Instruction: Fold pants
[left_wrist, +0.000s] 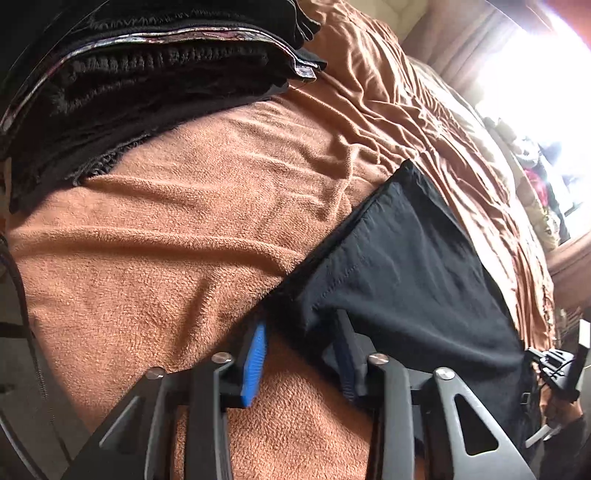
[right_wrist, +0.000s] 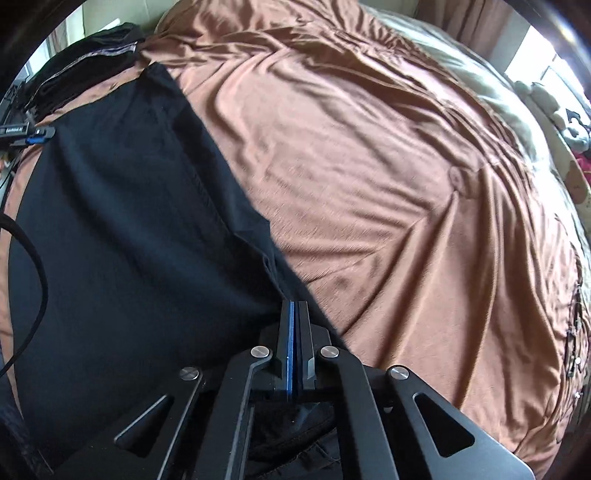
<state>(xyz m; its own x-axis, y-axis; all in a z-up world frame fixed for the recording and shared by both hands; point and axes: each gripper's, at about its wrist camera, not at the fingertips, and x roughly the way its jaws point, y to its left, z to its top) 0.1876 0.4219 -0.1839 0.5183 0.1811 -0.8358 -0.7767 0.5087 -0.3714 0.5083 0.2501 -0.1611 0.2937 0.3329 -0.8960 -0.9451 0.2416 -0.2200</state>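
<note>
While the bed (right_wrist: 388, 166) is filling most of both views, its rumpled brown sheet (right_wrist: 369, 110) is spreading back toward the pale bedding at the far edge, and a fuzzier brown blanket (left_wrist: 166, 240) is covering the near part in the left wrist view. Black pants (right_wrist: 129, 221) are lying flat on this bedding, taking up the left side of the right wrist view and running from the near edge back toward the far left corner. A stack of dark folded clothes (left_wrist: 147, 74) is sitting on the blanket beyond them, apart from the pants in the left wrist view.

The right gripper (right_wrist: 291, 317) is pointing steeply down at the near right edge of the pants, its fingers (right_wrist: 284, 332) pressing tightly together with only a thin blue strip showing between them; black cloth is meeting their tips, and the edge of the pants seems to be pinched there. The left gripper (left_wrist: 301, 354) is standing at the other near corner of the pants, its fingers partly apart, the blue-padded one (left_wrist: 255, 365) resting on bare blanket and the other one (left_wrist: 351, 354) lying under or against the cloth's hem; whether it is gripping the fabric cannot be told.
</note>
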